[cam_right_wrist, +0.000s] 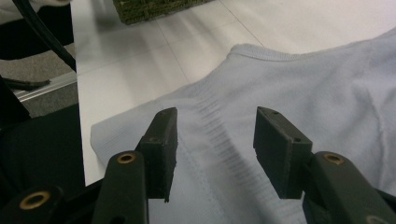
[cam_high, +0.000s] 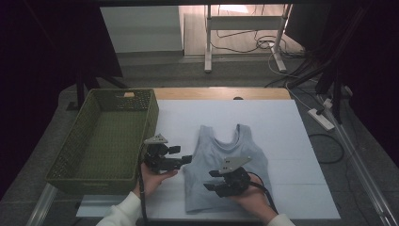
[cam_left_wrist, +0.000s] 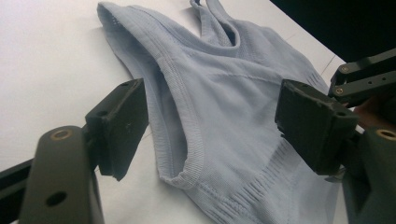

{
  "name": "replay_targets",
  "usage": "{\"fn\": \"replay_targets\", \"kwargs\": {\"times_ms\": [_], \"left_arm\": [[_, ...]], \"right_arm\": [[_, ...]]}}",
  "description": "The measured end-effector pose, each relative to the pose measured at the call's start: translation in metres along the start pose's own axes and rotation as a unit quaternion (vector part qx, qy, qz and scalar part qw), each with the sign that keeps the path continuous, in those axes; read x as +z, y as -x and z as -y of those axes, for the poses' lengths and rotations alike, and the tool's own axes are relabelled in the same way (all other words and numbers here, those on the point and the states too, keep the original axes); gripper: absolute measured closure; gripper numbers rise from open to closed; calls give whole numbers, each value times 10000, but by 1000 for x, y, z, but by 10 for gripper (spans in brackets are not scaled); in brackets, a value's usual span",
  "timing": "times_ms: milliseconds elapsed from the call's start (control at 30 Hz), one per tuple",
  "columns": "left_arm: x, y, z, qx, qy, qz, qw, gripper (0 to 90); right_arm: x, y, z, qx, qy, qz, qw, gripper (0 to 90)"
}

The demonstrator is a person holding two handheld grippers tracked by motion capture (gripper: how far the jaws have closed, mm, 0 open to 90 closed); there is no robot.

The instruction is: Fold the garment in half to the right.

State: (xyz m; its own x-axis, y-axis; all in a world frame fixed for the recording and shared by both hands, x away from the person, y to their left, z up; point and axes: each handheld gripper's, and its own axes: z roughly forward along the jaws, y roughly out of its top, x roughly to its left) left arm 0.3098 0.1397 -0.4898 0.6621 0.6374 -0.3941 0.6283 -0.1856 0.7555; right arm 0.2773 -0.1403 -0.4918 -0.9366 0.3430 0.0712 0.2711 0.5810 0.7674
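The left hand [cam_high: 151, 181] came in from the bottom edge of the high view in a white sleeve and held the left gripper [cam_high: 184, 159] roughly level, its jaws pointing toward the left side of the top [cam_high: 226, 162]. In the left gripper view the jaws stood spread, with the top's armhole edge and ribbed lower part lying in the gap between them; the pads did not press on the cloth. The right hand [cam_high: 254, 197] held the right gripper [cam_high: 210, 180] over the lower half of the top, jaws pointing left toward the other gripper. In the right gripper view those jaws were also spread above the fabric near the ribbed band, pinching nothing.

The top, a pale blue sleeveless one, lay flat on the white sheet [cam_high: 291, 141] that covered the table, neckline away from the person and hem toward them.

A green woven basket [cam_high: 70, 155] stood at the left of the table, just beside the left gripper, and its inside showed nothing but its own floor.

The top's left edge lay near the basket wall with a strip of bare sheet between. To the right of the top the sheet ran wide and bare to its edge, and more bare sheet lay beyond the neckline toward the wooden table edge [cam_high: 221, 93].
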Motion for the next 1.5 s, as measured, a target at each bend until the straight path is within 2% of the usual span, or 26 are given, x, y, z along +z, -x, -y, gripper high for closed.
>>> {"fn": "replay_targets", "kwargs": {"times_ms": [267, 567, 800, 1000, 1367, 1500], "left_arm": [[0, 0, 0, 39, -24, -28, 10000, 254], [-2, 2, -1, 41, 13, -117, 9999, 255], [0, 0, -1, 33, -29, -140, 9999, 254], [-1, -1, -1, 14, -5, -166, 9999, 254], [3, -1, -2, 45, -59, -137, 9999, 253], [3, -1, -2, 41, -55, -133, 9999, 254]], "right_arm": [[7, -4, -4, 4, -27, -61, 10000, 488], [23, -22, -12, -181, -126, -297, 9993, 462], [37, -39, -16, -377, -315, -486, 9976, 440], [47, -46, -18, -492, -386, -592, 9963, 417], [53, -57, -16, -587, -520, -675, 9946, 385], [56, -63, -14, -698, -660, -728, 9927, 363]]}}
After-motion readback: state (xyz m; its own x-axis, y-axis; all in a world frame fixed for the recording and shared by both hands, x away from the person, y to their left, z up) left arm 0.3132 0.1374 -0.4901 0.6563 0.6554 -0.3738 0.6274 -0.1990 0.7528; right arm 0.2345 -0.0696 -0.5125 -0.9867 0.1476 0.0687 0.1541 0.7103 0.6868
